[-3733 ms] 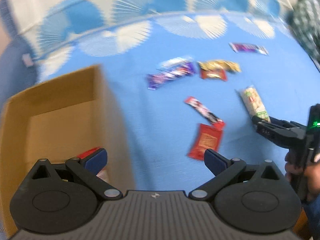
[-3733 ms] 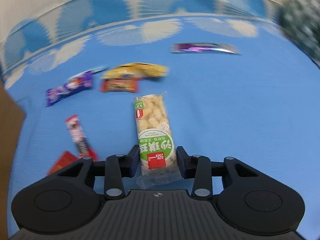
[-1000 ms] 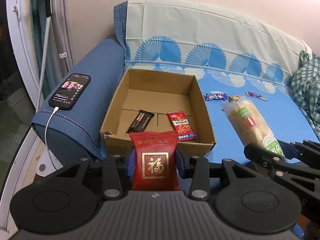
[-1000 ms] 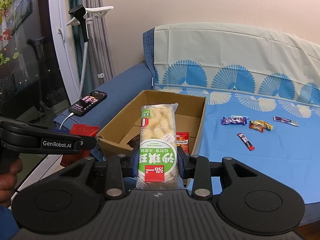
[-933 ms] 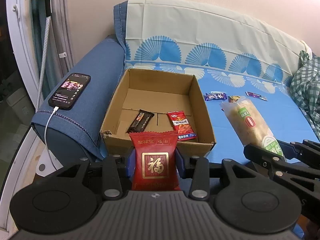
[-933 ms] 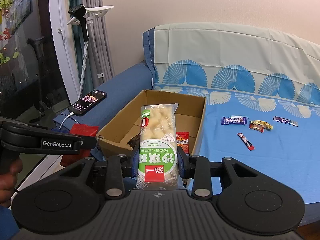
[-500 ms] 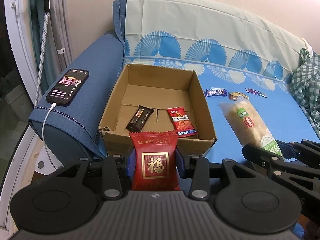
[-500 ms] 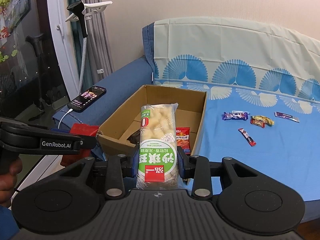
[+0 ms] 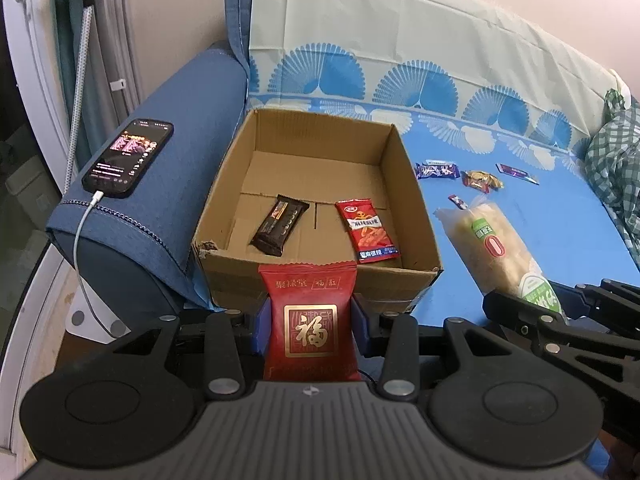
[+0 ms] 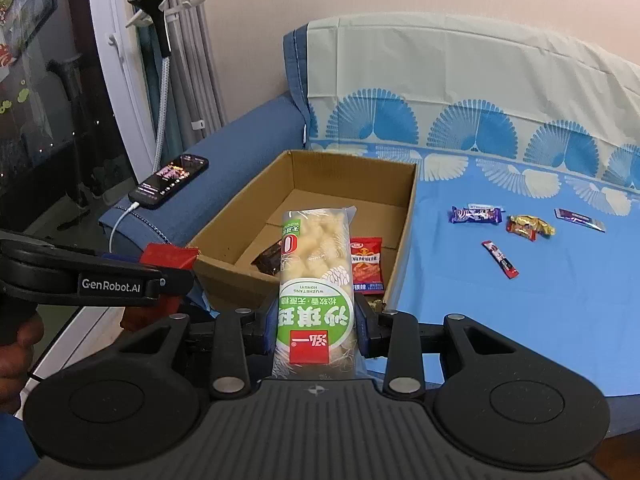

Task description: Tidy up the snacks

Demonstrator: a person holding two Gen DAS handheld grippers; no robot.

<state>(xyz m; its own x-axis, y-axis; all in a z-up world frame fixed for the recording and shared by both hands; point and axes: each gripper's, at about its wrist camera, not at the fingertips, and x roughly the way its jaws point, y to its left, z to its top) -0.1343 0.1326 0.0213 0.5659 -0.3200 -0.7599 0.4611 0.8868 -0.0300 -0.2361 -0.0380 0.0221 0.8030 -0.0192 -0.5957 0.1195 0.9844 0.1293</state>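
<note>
My left gripper [image 9: 308, 322] is shut on a red packet with a gold character [image 9: 310, 320], held just in front of the near wall of an open cardboard box [image 9: 316, 280]. My right gripper [image 10: 316, 330] is shut on a long pale puffed-snack pack with a green label [image 10: 314, 276], held near the box's [image 10: 404, 240] front right corner. Inside the box lie a dark brown bar [image 9: 280, 224] and a red-and-blue packet [image 9: 366, 230]. The right gripper's pack also shows in the left wrist view [image 9: 492, 244]; the left gripper's packet shows in the right wrist view [image 10: 168, 258].
Several small snacks lie on the blue sheet right of the box: a purple bar [image 10: 476, 215], a gold-red candy [image 10: 528, 227], a thin red stick [image 10: 500, 259], a purple strip [image 10: 580, 219]. A charging phone [image 9: 128, 158] rests on the blue armrest. Checked cloth [image 9: 616, 152] lies far right.
Since 3.7 s ago both grippers took up their snacks and pulled back to the box. In the last second both have moved slightly closer to the box.
</note>
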